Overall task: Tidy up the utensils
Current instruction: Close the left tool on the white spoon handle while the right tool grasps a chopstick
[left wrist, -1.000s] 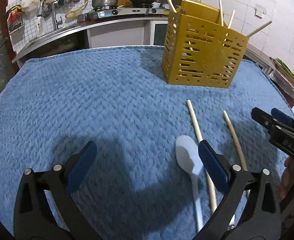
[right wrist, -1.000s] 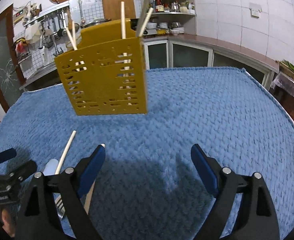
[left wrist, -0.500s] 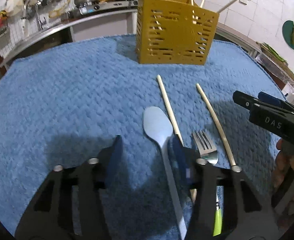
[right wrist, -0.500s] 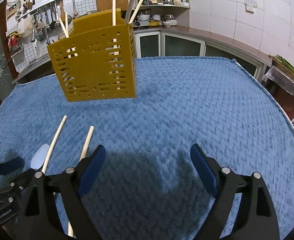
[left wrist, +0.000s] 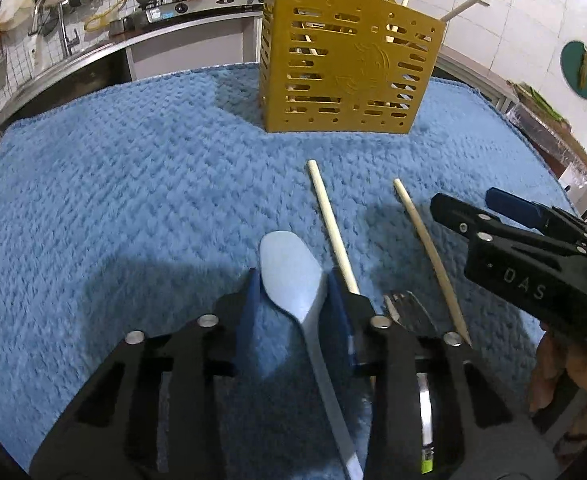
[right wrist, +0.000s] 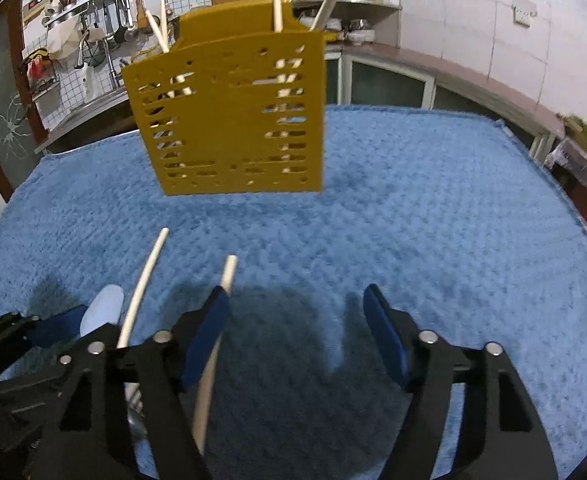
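A blue towel [left wrist: 113,184] covers the whole tabletop, and toward its far edge stands a yellow slotted holder [left wrist: 345,76], upright, already holding several chopsticks that lean out of its top; what else is inside cannot be seen through the slots. Near the towel's front edge lie the loose utensils, side by side, their long axes all running roughly from the front edge toward the holder. The left gripper [left wrist: 293,300] is the nearer one to the white spoon [left wrist: 293,280]: its fingers are narrowed around the spoon's bowl, one blue pad on each side and seemingly touching it, with the handle running back between the fingers toward the camera. The grip looks closed on the spoon, though the spoon seems to lie on the towel rather than lifted. Just right of it lies a chopstick [left wrist: 333,228], then a fork [left wrist: 407,308] partly hidden behind the gripper's right finger, then a second chopstick [left wrist: 429,248]. The right gripper [right wrist: 297,320] hovers over the towel with its fingers wide apart and nothing between them; its left finger sits over that second chopstick. The likely next move is lifting the spoon and carrying it forward to the holder.
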Available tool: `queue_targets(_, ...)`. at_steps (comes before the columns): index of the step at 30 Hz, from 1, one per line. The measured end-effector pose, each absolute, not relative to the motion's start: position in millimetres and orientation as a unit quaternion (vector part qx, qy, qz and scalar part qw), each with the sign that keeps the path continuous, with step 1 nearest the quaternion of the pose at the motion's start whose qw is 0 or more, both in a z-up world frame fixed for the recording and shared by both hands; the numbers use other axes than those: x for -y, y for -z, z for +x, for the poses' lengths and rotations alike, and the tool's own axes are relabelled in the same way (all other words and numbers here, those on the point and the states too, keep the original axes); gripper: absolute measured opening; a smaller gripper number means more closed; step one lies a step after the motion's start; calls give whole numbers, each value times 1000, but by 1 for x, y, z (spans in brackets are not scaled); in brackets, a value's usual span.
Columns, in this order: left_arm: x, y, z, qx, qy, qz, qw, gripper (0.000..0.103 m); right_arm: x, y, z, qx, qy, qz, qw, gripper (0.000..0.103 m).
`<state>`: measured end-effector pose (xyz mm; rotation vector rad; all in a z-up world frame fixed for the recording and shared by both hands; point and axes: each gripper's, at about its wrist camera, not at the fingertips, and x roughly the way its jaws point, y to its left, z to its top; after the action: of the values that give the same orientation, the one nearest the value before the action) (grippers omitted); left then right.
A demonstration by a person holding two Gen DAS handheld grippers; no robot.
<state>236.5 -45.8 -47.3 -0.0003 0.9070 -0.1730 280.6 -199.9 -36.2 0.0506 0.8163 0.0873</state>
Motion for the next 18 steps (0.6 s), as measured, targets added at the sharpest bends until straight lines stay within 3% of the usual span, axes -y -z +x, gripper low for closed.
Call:
queue_targets(9,26,45,250,-441,95,-26,892,32,182,41,288,-409,-55,18,911,55)
queue_targets(12,21,44,254,-439,93,-29,893,32,176,44,293,-417,-58,14,907,46)
queue_targets(18,17,46,263,-443,91,-24,891,33,166,46,297,-426,-46,-2,904,39)
